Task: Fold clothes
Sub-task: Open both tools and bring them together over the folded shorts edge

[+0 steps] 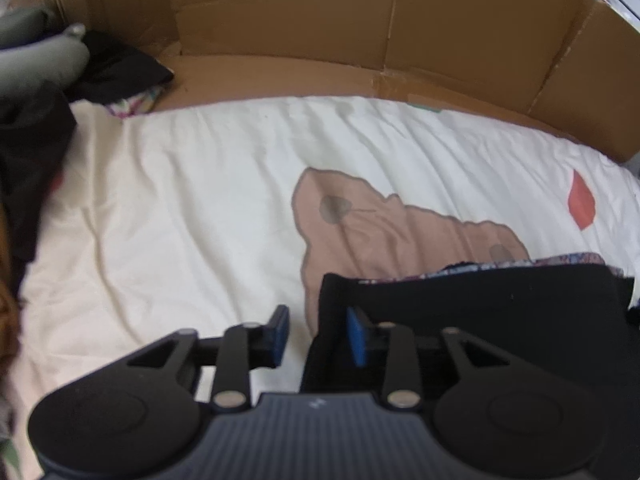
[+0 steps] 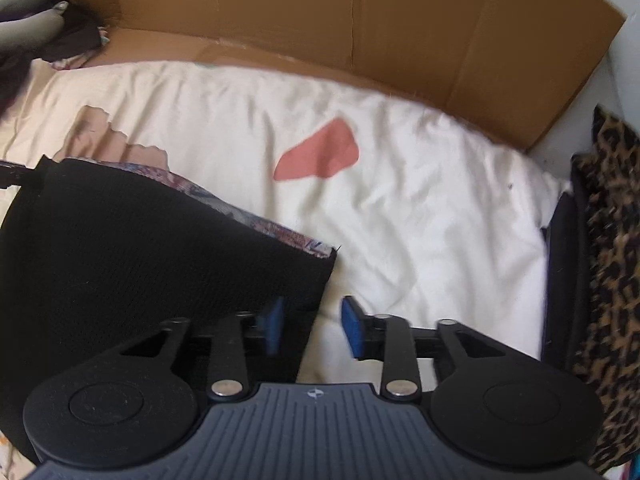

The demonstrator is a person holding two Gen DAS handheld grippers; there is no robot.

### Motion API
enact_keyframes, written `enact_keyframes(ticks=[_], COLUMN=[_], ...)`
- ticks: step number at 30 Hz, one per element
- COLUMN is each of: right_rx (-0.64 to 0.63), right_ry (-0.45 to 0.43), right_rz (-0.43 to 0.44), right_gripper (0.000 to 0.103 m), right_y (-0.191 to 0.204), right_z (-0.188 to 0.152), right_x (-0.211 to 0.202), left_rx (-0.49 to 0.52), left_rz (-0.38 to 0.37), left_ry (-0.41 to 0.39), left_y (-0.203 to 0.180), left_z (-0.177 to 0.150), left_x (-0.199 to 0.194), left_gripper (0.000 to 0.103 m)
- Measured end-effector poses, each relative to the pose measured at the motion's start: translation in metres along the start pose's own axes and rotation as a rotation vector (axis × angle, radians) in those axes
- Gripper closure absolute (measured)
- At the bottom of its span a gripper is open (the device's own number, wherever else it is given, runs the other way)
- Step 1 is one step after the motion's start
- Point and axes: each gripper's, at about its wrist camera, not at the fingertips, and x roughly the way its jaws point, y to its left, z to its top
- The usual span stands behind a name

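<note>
Judging by how things lie, one fold looks pretty much done: the black garment (image 1: 500,320) is laid flat on the white bed sheet (image 1: 200,200), doubled over so a strip of its patterned inner side peeks out along the far edge. It sits at the near side of the bed, between the two tongs.

The left tongs (image 1: 318,334) are spread, with the garment's left corner caught in the gap but not squeezed by the blue pads. The right tongs (image 2: 312,326) are spread too, straddling the right edge of the same garment, and nothing is pinched there either. So the piece reads as released rather than held.

What's left is a guess: probably another fold or two on this one, then a move to a stack. A dark heap of clothes (image 1: 120,68) is seen at the far left by the cardboard wall (image 1: 320,20), and it can't be told whether those are folded or waiting. A leopard-print item (image 2: 612,240) is cut off at the right edge.

The garment type can't be made out, since its near part is hidden under the tongs' bodies. Both views are a bit blurred, so seams and fabric layers are hard to count.
</note>
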Motion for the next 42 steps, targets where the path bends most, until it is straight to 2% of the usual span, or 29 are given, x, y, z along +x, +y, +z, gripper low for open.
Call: enact_keyframes(ticks=[5,13,17,26,34,38,42], right_rx=[0.032,0.001,-0.009,0.003,0.015,-0.034,-0.012], right_ry=[-0.054,-0.133,-0.144,-0.206,-0.137,-0.089,-0.089], right_rz=[-0.031,0.037,0.084,0.146,0.140,0.123,0.138], right_gripper=[0.060,0.061,0.067,0.067,0.067,0.067,0.068], right_y=[-0.003,0.024,0.043,0.080,0.093,0.097,0.092], right_z=[0.003,0.009,0.017,0.026,0.027,0.029,0.032], right_x=[-0.015,-0.026,-0.025,-0.022,0.004,0.012,0.009], left_rx=[0.051,0.067,0.063,0.065,0.032,0.057,0.074], left_rz=[0.002,-0.079,-0.122,-0.184,-0.213,-0.214,-0.219], left_ry=[-0.031,-0.091,-0.122,-0.126,-0.044,-0.039,-0.031], left_y=[-0.008,-0.032,-0.048,-0.071,-0.075,-0.076,-0.075], left_z=[-0.005,-0.005,0.002,0.002,-0.010,-0.013,-0.007], left_x=[-0.024,-0.053,-0.058,-0.054,-0.020,-0.013,-0.018], left_gripper=[0.058,0.058,0.058,0.060,0.064,0.063,0.067])
